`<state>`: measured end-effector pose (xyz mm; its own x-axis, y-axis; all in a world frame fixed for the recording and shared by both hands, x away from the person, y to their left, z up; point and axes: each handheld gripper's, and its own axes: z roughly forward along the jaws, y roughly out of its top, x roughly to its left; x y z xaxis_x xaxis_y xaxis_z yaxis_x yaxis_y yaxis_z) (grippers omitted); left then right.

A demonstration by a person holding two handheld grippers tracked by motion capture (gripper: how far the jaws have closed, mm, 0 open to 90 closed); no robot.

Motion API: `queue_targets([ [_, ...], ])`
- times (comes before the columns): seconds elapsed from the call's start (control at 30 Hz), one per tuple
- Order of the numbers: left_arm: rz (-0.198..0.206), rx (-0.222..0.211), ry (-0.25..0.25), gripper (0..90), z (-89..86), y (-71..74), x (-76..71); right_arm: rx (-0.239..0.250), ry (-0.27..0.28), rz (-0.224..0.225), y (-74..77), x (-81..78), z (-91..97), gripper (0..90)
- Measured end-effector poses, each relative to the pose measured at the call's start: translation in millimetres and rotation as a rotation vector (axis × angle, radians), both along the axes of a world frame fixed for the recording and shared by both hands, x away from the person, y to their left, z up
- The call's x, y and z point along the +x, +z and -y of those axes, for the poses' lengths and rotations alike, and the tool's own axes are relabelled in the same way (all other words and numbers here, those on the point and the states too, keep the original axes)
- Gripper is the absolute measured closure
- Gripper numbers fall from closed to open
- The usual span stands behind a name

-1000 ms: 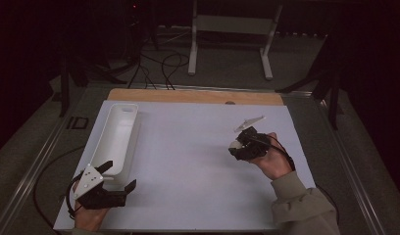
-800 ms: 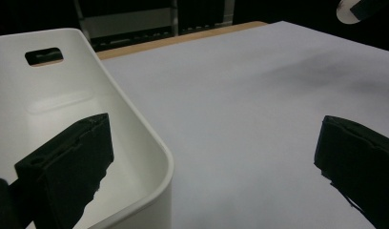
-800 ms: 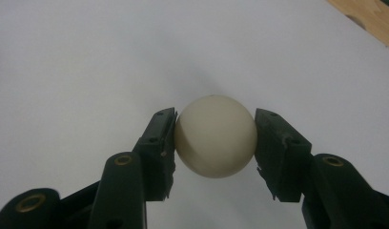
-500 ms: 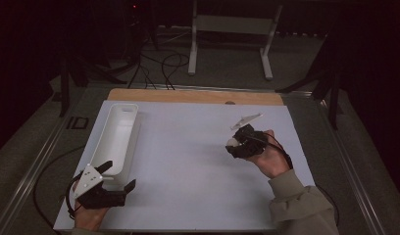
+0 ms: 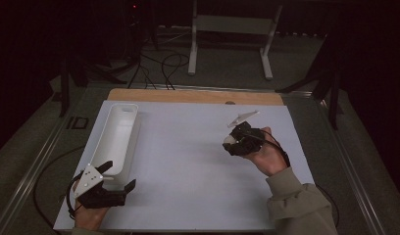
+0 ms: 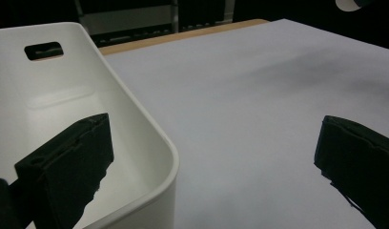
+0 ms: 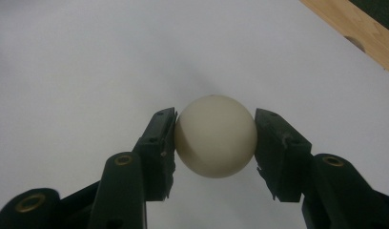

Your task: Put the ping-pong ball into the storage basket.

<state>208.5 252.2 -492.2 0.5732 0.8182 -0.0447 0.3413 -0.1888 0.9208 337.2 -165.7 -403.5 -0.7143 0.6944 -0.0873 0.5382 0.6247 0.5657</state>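
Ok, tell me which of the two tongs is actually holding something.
The right tongs: their black jaws are shut on a smooth cream-white ball. The left tongs stand wide open and hold nothing, one jaw over the long white plastic bin.

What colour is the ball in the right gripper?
Cream-white, plain; the ball shows best in the right gripper view, clamped by the right gripper.

Cream ball [image 7: 215,136], white bin [image 5: 118,134] — black tongs [image 7: 215,143], pale sheet [image 5: 188,161]

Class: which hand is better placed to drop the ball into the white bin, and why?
Right: its claw already clamps the ball. The left claw sits open and empty beside the white bin.
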Motion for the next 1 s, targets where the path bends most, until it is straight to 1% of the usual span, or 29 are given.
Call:
queue_targets([
  [0.47,-0.004,-0.003,0.002,0.0,-0.7,-0.7,0.3,-0.002,0.009,0.012,6.1,2.4,-8.8,50.8],
  [1.0,-0.006,-0.001,0.002,0.0,-0.5,-0.9,0.6,0.01,0.016,0.019,8.0,6.8,-16.8,50.8],
])
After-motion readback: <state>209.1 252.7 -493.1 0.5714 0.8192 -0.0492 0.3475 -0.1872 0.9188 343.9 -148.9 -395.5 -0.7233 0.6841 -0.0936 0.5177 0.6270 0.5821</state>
